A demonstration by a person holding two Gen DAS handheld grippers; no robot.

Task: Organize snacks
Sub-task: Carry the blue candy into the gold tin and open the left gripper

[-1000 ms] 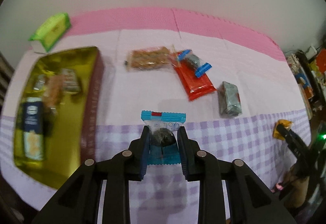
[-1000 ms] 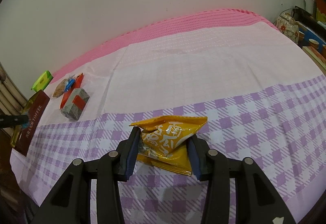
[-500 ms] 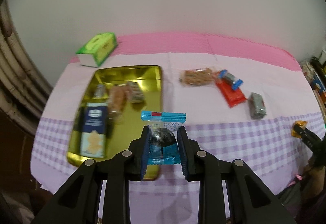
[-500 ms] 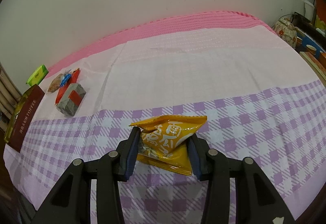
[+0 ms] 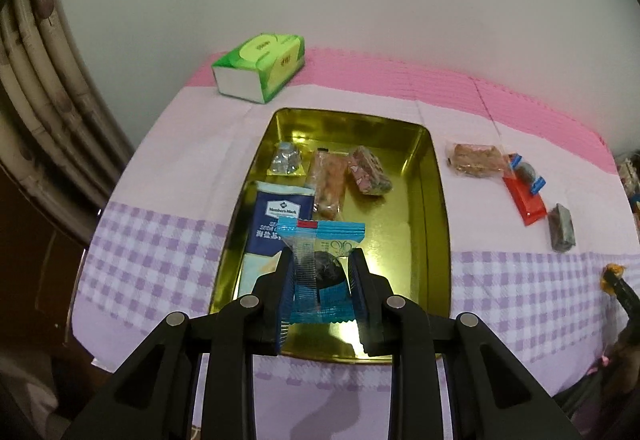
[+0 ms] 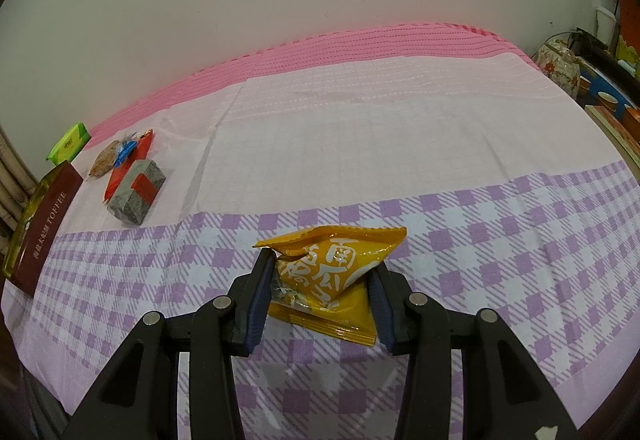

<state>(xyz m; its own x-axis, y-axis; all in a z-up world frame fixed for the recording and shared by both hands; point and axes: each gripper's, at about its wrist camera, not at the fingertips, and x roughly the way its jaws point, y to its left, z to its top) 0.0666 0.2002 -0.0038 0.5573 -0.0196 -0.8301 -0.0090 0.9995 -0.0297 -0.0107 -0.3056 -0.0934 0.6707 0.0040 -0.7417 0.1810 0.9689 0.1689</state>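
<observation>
Snacks sorted: your left claw clamps a blue packet above the tin for dropping; right claw grips a yellow bag.

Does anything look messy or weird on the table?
Nothing is spilled or torn. A few snacks still lie outside the gold tin: a red packet with a blue-ended candy on top, a brown bar and a grey block.

Left wrist view: looks steeply down on tin, close. Right wrist view: low, facing across worktop. Shared: tin at far left, green box.
</observation>
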